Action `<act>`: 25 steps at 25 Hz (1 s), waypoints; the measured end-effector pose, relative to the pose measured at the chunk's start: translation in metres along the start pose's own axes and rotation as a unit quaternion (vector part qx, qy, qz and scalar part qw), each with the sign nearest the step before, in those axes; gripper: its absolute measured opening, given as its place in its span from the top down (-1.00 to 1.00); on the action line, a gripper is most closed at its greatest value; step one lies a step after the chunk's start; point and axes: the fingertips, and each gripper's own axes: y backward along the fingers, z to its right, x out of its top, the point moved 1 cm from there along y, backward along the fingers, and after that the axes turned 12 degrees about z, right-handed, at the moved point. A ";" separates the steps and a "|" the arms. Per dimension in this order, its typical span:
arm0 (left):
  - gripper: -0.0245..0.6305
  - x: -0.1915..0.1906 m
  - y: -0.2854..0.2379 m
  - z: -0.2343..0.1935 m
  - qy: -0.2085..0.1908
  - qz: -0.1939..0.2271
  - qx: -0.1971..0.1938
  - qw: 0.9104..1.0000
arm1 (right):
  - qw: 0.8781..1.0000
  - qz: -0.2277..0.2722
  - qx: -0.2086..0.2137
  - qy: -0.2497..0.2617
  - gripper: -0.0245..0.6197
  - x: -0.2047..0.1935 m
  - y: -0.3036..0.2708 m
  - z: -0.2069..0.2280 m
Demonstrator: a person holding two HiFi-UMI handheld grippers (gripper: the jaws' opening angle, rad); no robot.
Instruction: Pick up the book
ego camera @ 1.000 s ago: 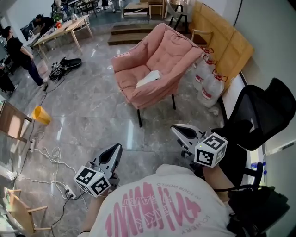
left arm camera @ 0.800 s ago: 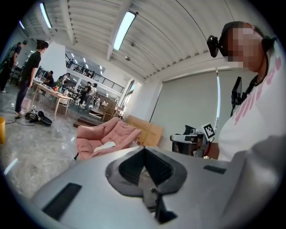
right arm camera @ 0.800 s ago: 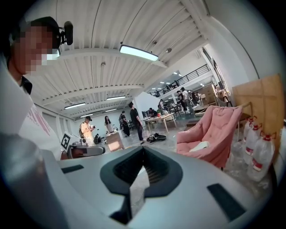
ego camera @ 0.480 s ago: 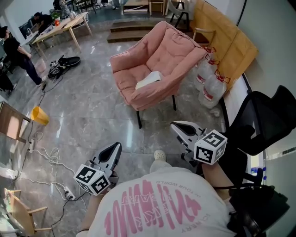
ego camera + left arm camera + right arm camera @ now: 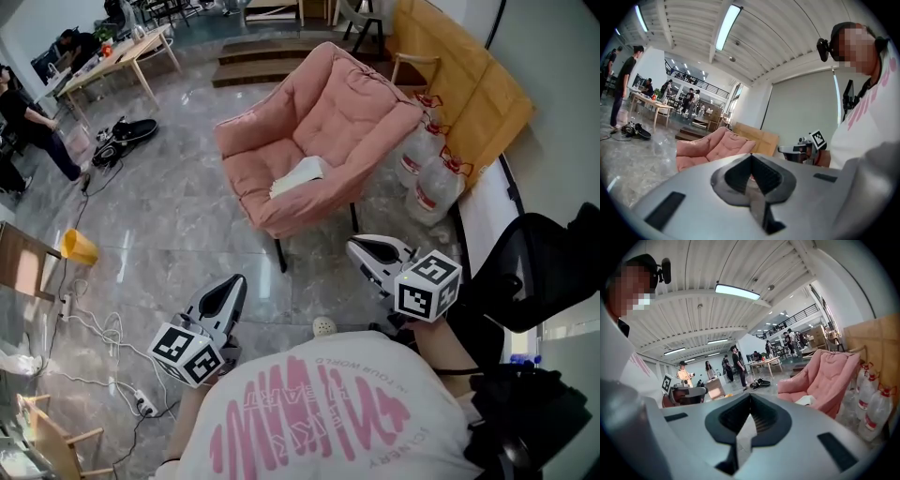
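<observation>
Grey jaws on both tools are pressed together with nothing in them: your left gripper (image 5: 235,283) and right gripper (image 5: 355,247) are well short of the target. Close in on the chair front, part one pair early and take the near edge level, since I'd expect the soft cushion to give under a push. The white book (image 5: 298,176) lies on the seat of the pink armchair (image 5: 267,127); the yellow bucket (image 5: 79,247) at left hides its contents, and the fill of the two clear water jugs (image 5: 434,186) beside the chair is unclear.
</observation>
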 end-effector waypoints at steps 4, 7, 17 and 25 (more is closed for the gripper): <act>0.90 -0.003 -0.026 -0.013 0.012 -0.002 0.007 1.000 | 1.000 -0.018 0.001 0.009 0.89 0.001 -0.015 0.025; 0.90 0.000 -0.044 -0.022 0.018 0.003 0.012 1.000 | 1.000 -0.026 0.000 0.003 0.89 0.003 -0.025 0.043; 0.90 -0.006 -0.080 -0.046 0.030 0.002 0.033 0.999 | 0.999 -0.046 0.011 -0.004 0.89 0.009 -0.059 0.084; 0.90 -0.006 -0.101 -0.058 0.029 -0.004 0.041 0.999 | 0.999 -0.043 0.020 -0.005 0.89 0.013 -0.078 0.106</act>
